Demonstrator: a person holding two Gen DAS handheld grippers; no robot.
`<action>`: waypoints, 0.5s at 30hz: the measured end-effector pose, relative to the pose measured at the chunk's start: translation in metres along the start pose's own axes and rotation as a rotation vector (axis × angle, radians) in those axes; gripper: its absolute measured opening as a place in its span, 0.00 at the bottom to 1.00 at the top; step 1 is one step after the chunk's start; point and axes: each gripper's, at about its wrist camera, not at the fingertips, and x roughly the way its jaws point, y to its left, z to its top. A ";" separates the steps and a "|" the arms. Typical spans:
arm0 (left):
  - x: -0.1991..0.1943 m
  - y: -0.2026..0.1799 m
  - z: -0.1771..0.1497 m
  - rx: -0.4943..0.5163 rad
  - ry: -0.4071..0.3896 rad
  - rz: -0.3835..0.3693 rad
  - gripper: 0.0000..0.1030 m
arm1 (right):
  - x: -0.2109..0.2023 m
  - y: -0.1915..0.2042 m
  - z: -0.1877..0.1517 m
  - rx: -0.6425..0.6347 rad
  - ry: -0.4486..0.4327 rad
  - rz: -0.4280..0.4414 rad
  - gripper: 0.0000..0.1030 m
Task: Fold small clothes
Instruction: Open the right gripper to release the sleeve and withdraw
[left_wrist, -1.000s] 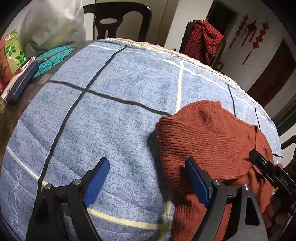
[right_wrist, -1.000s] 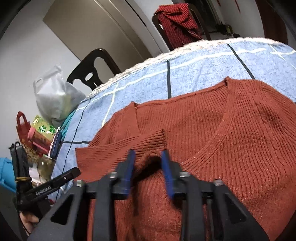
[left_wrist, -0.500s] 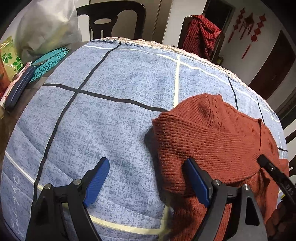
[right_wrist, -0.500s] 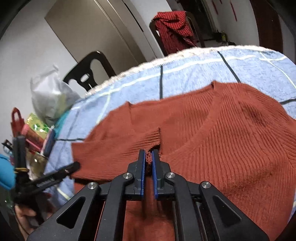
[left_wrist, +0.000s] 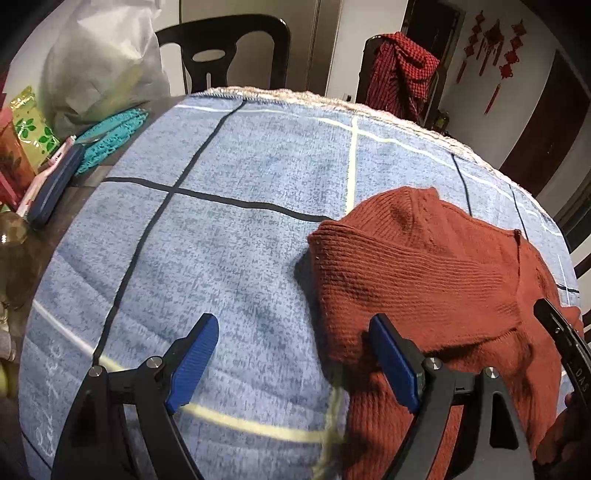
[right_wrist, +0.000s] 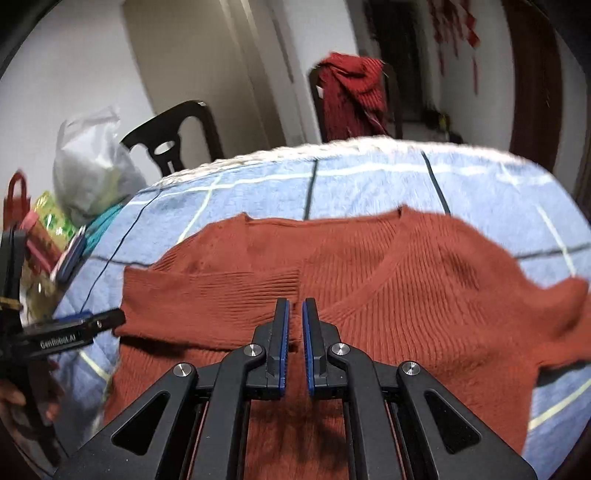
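Note:
A rust-red ribbed sweater (right_wrist: 424, 295) lies on the blue checked cloth (left_wrist: 240, 240). One sleeve (right_wrist: 210, 291) is folded across its chest. My right gripper (right_wrist: 293, 314) is above the sleeve cuff with its jaws almost together and a narrow gap between them; nothing shows in the gap. My left gripper (left_wrist: 295, 336) is open wide just above the cloth, its right finger (left_wrist: 391, 362) beside the sleeve fold of the sweater (left_wrist: 424, 273). The left gripper also shows at the left of the right wrist view (right_wrist: 66, 328).
A white plastic bag (left_wrist: 99, 70), teal mat (left_wrist: 110, 136), snack packs and a dark case (left_wrist: 55, 181) crowd the table's left edge. A black chair (left_wrist: 229, 48) and a chair draped with a red checked cloth (left_wrist: 402, 77) stand behind the table.
My right gripper closed from open on the sleeve cuff, carried it further across the chest, and now stands slightly parted above it. The left gripper stayed open and barely moved.

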 end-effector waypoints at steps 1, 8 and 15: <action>-0.004 -0.002 -0.002 0.004 -0.009 -0.005 0.83 | 0.000 0.004 -0.002 -0.029 0.006 0.009 0.07; -0.013 -0.017 -0.025 0.049 0.006 -0.026 0.83 | 0.015 -0.005 -0.024 -0.057 0.111 -0.032 0.08; -0.037 -0.032 -0.040 0.059 -0.031 -0.082 0.83 | -0.029 -0.041 -0.032 -0.012 0.046 -0.047 0.16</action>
